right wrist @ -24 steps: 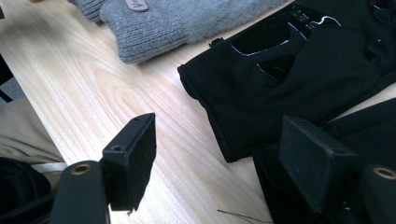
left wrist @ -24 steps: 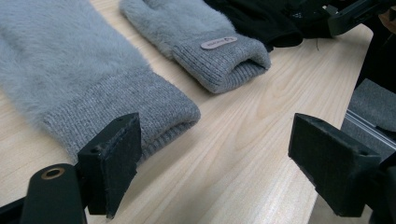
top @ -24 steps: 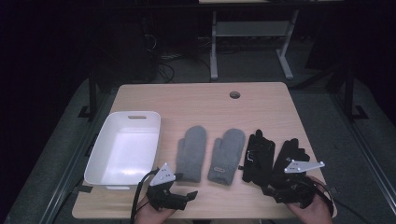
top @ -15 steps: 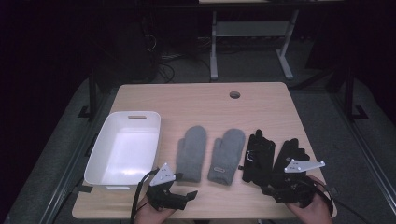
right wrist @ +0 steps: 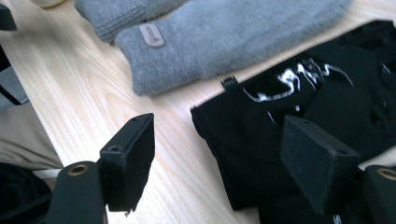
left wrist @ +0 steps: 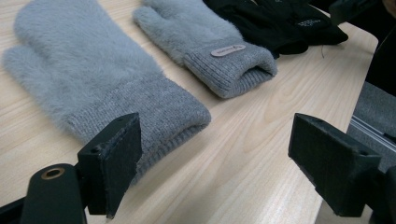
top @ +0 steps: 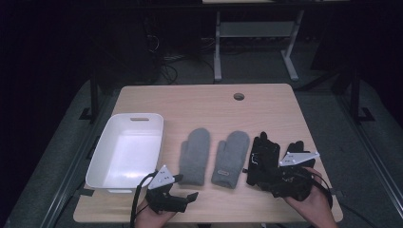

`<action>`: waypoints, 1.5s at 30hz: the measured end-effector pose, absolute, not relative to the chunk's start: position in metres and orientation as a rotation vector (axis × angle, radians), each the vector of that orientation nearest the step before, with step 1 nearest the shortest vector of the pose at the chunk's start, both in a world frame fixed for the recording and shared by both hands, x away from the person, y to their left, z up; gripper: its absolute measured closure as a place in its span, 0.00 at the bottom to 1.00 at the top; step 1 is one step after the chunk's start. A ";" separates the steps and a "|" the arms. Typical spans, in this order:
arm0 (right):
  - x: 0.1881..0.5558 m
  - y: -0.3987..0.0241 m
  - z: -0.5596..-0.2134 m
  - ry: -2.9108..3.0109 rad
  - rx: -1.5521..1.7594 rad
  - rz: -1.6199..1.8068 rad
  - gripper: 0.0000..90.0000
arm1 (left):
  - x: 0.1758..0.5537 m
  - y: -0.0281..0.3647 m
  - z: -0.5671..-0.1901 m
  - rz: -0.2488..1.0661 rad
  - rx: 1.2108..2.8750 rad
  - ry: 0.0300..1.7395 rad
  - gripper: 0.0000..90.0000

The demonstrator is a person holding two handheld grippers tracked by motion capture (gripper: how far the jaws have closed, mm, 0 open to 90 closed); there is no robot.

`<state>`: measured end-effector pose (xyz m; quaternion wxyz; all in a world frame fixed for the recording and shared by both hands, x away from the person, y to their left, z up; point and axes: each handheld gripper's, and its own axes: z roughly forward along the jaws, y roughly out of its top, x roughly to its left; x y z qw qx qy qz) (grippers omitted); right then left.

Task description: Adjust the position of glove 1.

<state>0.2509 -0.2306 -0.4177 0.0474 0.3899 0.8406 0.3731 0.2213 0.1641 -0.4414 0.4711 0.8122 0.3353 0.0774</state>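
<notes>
Two grey mittens (top: 196, 154) (top: 231, 156) lie side by side mid-table, cuffs toward me. Right of them lie two black gloves (top: 263, 156) (top: 297, 148). My left gripper (top: 186, 186) rests low at the front edge, just in front of the left mitten's cuff, open and empty. In the left gripper view the left mitten (left wrist: 93, 79) lies just past the left jaw of the gripper (left wrist: 222, 163). My right gripper (top: 267, 178) hovers over the cuffs of the black gloves. In the right gripper view its jaws (right wrist: 224, 158) stand open above a black glove (right wrist: 289, 116), beside the labelled mitten (right wrist: 224, 42).
A white plastic tub (top: 102, 159) stands empty at the left of the table, beside the left mitten. A round cable hole (top: 239, 96) sits near the far edge. The back half of the wooden tabletop (top: 199, 107) is bare. A desk frame and cables stand beyond.
</notes>
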 end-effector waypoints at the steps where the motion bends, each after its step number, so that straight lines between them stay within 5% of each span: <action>1: 0.256 -0.227 -0.413 2.578 1.165 1.125 0.29 | 0.222 0.165 -0.441 0.192 1.990 0.819 0.19; 22: 0.307 -0.181 -0.387 2.723 1.064 1.017 0.29 | 0.220 0.165 -0.439 0.204 1.979 0.820 0.19; 45: 0.360 -0.131 -0.397 2.843 0.983 0.851 0.38 | 0.219 0.163 -0.438 0.195 1.989 0.807 0.19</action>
